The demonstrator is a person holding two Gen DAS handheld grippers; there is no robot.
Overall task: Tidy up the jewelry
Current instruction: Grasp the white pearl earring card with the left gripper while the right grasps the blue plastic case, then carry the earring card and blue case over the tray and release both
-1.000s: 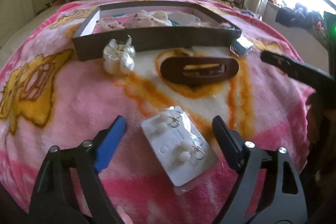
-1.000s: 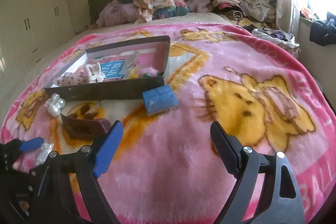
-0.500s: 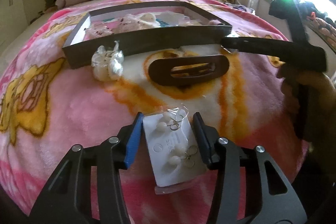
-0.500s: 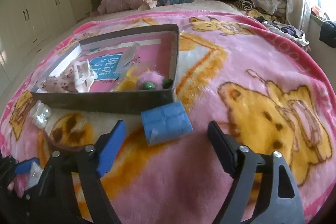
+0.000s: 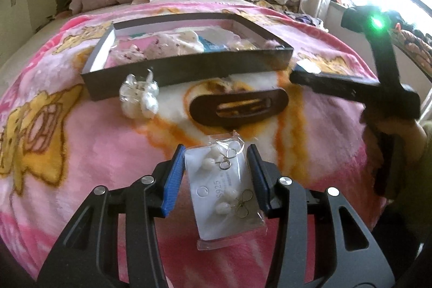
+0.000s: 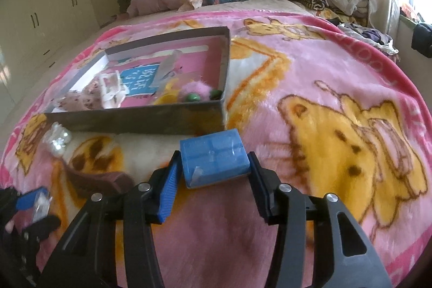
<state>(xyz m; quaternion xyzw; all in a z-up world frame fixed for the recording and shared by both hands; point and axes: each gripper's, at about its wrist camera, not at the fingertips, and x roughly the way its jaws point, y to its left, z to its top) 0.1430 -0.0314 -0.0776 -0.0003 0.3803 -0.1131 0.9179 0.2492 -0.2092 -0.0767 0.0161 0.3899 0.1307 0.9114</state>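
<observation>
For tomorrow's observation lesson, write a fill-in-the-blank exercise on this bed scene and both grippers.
1. The left gripper straddles a white card of pearl ___ in a clear sleeve.
2. The right gripper straddles a small ___ plastic box.
3. The brown oval hair clip lies ___ the dark shallow cardboard box.
4. Everything lies on a ___ fleece blanket.

Missing: earrings; blue; outside; pink

Blanket (image 6: 310, 88): fuzzy pink fleece. Earring card (image 5: 224, 196): glossy clear plastic sleeve, thin metal hooks. Blue box (image 6: 213, 155): smooth translucent plastic. Tray (image 5: 189, 69): matt dark card.
</observation>
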